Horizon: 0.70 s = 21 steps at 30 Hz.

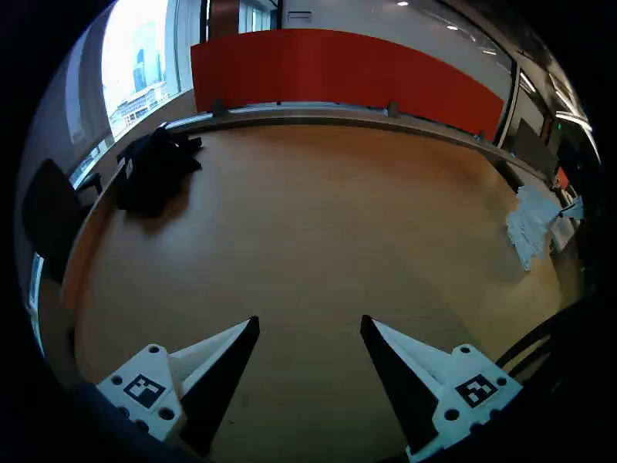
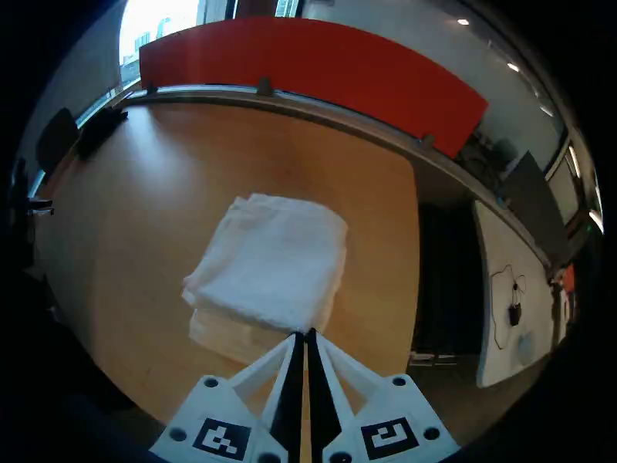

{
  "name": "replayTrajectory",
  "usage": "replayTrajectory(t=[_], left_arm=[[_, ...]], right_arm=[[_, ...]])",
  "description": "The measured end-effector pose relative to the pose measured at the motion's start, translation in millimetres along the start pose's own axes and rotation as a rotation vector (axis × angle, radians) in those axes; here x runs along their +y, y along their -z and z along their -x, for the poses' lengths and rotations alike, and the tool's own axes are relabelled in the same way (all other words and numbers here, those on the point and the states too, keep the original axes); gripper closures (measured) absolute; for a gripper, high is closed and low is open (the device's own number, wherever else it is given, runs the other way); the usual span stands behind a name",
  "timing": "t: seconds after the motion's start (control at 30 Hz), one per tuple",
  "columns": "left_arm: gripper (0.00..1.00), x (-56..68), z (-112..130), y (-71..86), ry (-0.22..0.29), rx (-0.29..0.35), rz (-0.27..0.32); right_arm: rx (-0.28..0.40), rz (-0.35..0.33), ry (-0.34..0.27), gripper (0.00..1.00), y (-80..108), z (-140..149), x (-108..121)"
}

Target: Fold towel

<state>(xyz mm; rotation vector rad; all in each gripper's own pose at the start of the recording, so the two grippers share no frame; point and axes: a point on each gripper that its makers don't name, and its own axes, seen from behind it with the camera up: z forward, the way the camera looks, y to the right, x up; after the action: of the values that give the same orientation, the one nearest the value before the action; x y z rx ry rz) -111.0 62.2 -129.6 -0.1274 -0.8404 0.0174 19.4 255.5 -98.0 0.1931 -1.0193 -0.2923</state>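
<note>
The white towel (image 2: 270, 258) lies folded on the wooden table (image 2: 139, 201), close to the table's right edge. A lower layer sticks out at its near left side. My right gripper (image 2: 305, 336) is shut, its tips at the towel's near edge; I see no cloth between the fingers. My left gripper (image 1: 309, 326) hangs open over bare wood (image 1: 308, 231) with nothing between its fingers. Far to its right lies a white bundle (image 1: 531, 224), apparently the same towel.
A red partition (image 2: 324, 65) runs along the table's far edge. A black bag (image 1: 154, 170) lies at the far left corner, with a dark chair (image 1: 50, 216) beside it. Past the right edge is a gap, then a white desk (image 2: 509, 293) with a cable.
</note>
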Motion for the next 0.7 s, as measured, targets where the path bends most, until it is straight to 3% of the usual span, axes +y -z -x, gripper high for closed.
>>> replayTrajectory(t=[0.7], left_arm=[[0.02, -1.2, 3.1, 0.3, 0.002, -0.007, -0.012]], right_arm=[[-0.101, -0.013, -0.032, 0.97, -20.7, 40.7, 8.5]])
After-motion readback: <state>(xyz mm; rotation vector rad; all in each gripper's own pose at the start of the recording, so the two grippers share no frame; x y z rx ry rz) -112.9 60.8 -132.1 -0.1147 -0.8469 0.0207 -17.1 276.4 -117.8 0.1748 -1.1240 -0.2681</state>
